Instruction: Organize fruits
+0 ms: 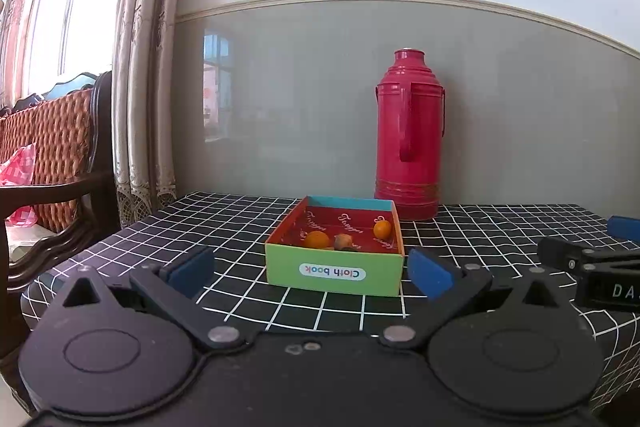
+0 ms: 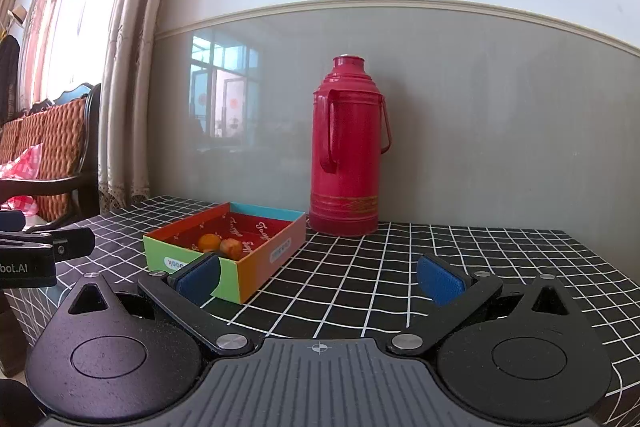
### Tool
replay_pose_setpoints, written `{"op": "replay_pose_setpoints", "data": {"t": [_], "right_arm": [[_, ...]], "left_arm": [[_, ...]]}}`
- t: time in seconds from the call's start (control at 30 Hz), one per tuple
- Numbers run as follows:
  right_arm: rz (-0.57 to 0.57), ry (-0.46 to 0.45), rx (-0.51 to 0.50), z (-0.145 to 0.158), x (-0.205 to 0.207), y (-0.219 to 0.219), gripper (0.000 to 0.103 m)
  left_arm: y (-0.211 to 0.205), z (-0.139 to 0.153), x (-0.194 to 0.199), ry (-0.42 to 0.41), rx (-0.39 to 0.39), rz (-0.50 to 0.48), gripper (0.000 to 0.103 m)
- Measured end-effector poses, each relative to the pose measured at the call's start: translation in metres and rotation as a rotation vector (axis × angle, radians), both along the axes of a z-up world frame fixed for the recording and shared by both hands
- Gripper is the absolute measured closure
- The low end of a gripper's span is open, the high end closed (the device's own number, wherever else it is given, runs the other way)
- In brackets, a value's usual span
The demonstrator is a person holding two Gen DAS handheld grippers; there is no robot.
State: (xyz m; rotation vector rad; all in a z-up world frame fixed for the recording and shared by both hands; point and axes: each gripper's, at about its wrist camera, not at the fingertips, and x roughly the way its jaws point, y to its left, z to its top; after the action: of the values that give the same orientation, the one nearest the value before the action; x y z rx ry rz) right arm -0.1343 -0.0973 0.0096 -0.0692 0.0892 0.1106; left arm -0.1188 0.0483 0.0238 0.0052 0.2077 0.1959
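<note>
Left gripper [image 1: 310, 273] — matte black linkage arms on two round housings, silver pivot rivets, blue rectangular pads [image 1: 191, 271] at the tips. Right gripper [image 2: 318, 277] — same black arms and silver rivets, blue textured pads [image 2: 439, 279], a ribbed grey centre plate bearing a small crosshair mark. White lettering marks each gripper's side.

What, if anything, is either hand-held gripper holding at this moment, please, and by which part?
Nothing is held. The left hand-held gripper and the right hand-held gripper are both open, and the fruits lie in the box.
</note>
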Motion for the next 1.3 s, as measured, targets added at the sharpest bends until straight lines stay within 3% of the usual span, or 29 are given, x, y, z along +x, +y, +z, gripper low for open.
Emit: {"op": "replay_pose_setpoints", "data": {"t": [1.3], "right_arm": [[-0.006, 0.004, 0.004, 0.0002, -0.0016, -0.0013, 0.0]], "left_arm": [[0.0033, -0.0007, -0.0008, 0.003, 0.008, -0.015, 0.006]]}}
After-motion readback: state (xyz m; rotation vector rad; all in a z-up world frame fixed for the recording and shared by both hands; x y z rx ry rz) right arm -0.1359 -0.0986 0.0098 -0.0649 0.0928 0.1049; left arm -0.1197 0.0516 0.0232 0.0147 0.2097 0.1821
